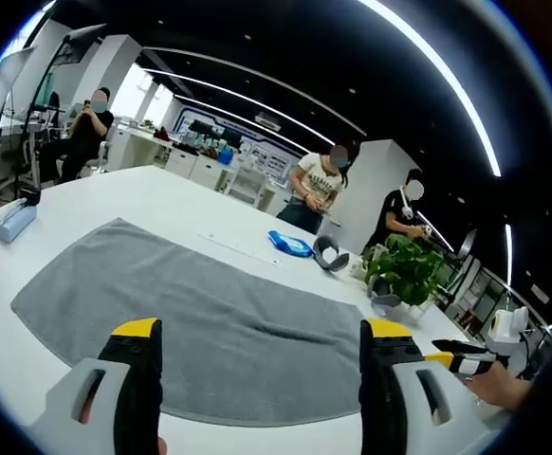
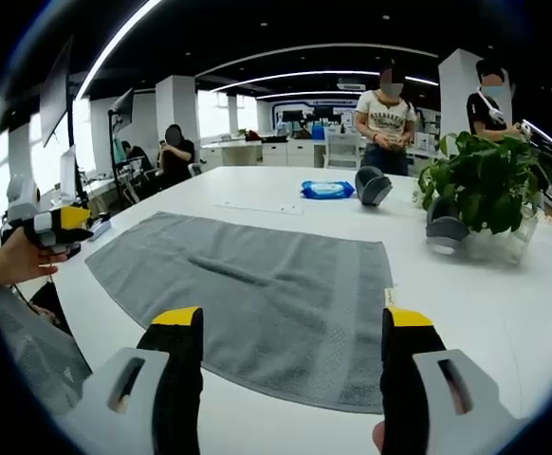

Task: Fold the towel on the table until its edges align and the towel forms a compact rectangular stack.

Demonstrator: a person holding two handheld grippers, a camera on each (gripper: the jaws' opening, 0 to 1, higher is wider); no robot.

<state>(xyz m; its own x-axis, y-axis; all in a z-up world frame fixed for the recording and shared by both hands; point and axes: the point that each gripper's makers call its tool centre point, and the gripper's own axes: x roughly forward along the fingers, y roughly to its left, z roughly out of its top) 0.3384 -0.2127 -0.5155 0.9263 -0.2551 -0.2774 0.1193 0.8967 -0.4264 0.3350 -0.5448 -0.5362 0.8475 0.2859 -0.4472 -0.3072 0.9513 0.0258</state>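
On the white table (image 2: 504, 294), a grey towel (image 2: 257, 284) lies flat; beside its near edge, the left gripper (image 1: 257, 365) and right gripper (image 2: 290, 355) both gape, holding nothing.

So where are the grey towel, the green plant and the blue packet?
flat grey towel (image 2: 257, 284), right gripper view, its middle.
leafy green potted plant (image 2: 480, 185), right gripper view, its leaves.
blue plastic packet (image 2: 328, 190), right gripper view, its top.

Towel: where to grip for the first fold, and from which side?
The towel lies flat and spread, with a slight ridge mid-cloth. Probably pinch its two near corners, coming low from the near table edge, right gripper and left gripper both open above it.
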